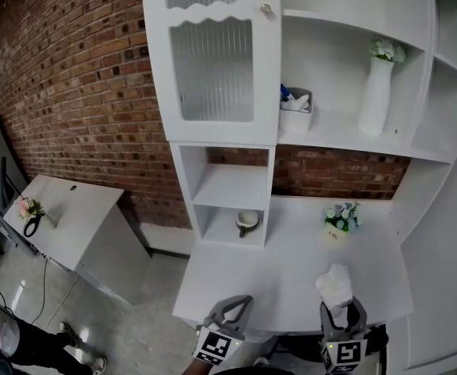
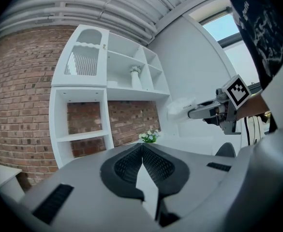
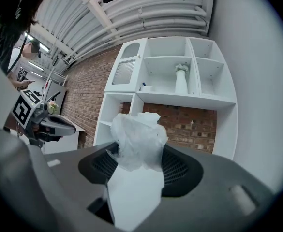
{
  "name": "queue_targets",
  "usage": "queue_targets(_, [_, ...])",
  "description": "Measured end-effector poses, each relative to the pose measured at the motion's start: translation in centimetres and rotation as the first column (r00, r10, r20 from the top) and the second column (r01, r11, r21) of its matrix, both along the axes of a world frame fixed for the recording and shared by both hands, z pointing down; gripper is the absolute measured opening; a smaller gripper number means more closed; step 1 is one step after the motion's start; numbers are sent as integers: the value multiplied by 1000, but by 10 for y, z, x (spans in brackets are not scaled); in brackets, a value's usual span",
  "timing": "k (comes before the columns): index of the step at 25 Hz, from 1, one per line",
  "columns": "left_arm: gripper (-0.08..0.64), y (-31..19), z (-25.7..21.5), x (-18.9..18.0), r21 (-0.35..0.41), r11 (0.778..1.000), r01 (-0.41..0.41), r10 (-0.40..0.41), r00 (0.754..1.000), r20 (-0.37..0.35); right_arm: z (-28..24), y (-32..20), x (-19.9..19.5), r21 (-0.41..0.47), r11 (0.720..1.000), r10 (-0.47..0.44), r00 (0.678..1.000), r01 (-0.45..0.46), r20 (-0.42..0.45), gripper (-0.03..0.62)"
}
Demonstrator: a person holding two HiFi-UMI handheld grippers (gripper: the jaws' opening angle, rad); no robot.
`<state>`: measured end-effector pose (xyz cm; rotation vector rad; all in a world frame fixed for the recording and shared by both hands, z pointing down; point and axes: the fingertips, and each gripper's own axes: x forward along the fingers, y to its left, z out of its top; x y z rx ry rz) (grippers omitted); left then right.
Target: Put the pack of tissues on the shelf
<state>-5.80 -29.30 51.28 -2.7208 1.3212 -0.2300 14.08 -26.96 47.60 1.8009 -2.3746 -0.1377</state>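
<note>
The pack of tissues (image 1: 334, 283) is a crinkled white plastic bundle, and my right gripper (image 1: 340, 307) is shut on it at the bottom right of the head view, over the front of the white desk top (image 1: 267, 276). In the right gripper view the pack (image 3: 137, 138) bulges up from between the jaws and hides the pads. My left gripper (image 1: 236, 309) hovers at the desk's front edge to the left, its jaws (image 2: 142, 146) shut on nothing. The white shelf unit (image 1: 337, 135) stands ahead against a brick wall. The left gripper view also shows the pack (image 2: 180, 108).
On the long shelf stand a tall white vase with flowers (image 1: 376, 92) and a white holder (image 1: 296, 112). A ribbed-glass cabinet door (image 1: 212, 61) is at upper left. A small dish (image 1: 248, 222) sits in the low cubby. A flower pot (image 1: 341, 219) is on the desk.
</note>
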Motion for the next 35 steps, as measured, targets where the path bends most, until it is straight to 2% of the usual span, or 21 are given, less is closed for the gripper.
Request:
queue_targets(4, [11,-13,-6,8,16,1000,8,-8,1000,-3,-7,-17,6,4,1000,-14,1000,14,-22,252])
queue_targets(13, [11,-35,-13,31,47,999,1,-1,1000,-6,-51,-57,23,115,992,-52,998,50,21,252])
queue_targets(19, [11,-49,-14,50,53,999,-1,1,1000,3,-91,-84,31,193,978,-85,996,83,6,252])
queue_targets(23, [11,-55,-16,58,51,999,-16,15,1000,8,-123,-101,44,239,969,-67,997,56,38,252])
queue_targets(27, [11,-60,-21,62,60,998,-30,29,999,14,-152,-117,50,275,960,-62,998,52,28,252])
queue_targets(35, [11,-78,-29,50,60,998,-33,31,999,34,-197,-153,59,322,947,-9,999,-3,36,252])
